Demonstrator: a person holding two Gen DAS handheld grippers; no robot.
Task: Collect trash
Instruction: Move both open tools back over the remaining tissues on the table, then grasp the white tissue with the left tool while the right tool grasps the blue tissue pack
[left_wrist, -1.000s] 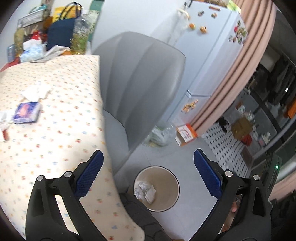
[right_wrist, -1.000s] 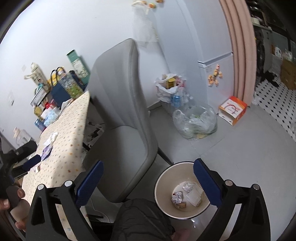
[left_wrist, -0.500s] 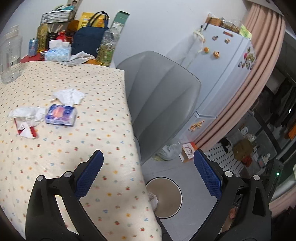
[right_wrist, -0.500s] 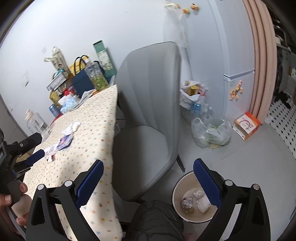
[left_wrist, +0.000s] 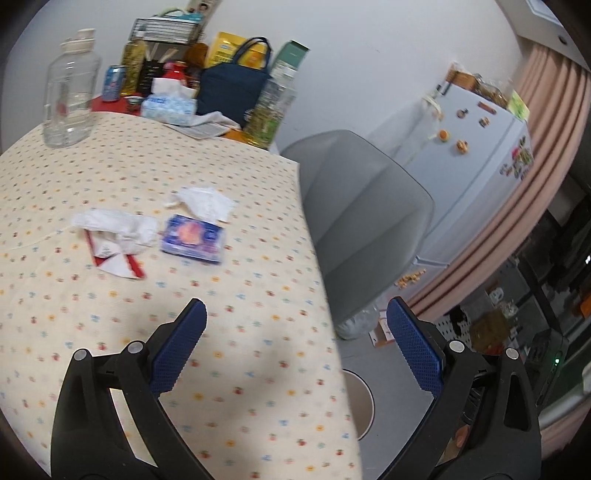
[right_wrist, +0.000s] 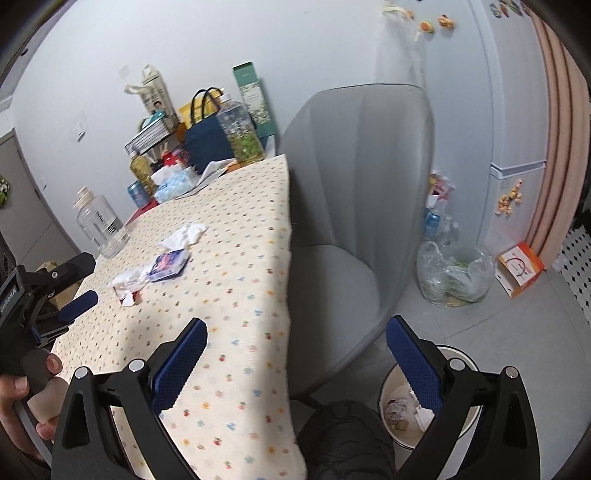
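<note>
Our left gripper (left_wrist: 295, 325) hangs spread and empty over the table (left_wrist: 258, 387); the right gripper (right_wrist: 295, 343) too. The crumpled wrapper (left_wrist: 114, 236) and blue packet (left_wrist: 192, 238) lie ahead, slightly leftward, nearer our left.

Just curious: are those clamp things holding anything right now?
No. The left hand-held gripper and right hand-held gripper are both open and empty above the table.

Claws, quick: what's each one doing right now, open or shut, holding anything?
Left claw: open, empty, over the table.
Right claw: open, empty, above the table edge and bin.
</note>
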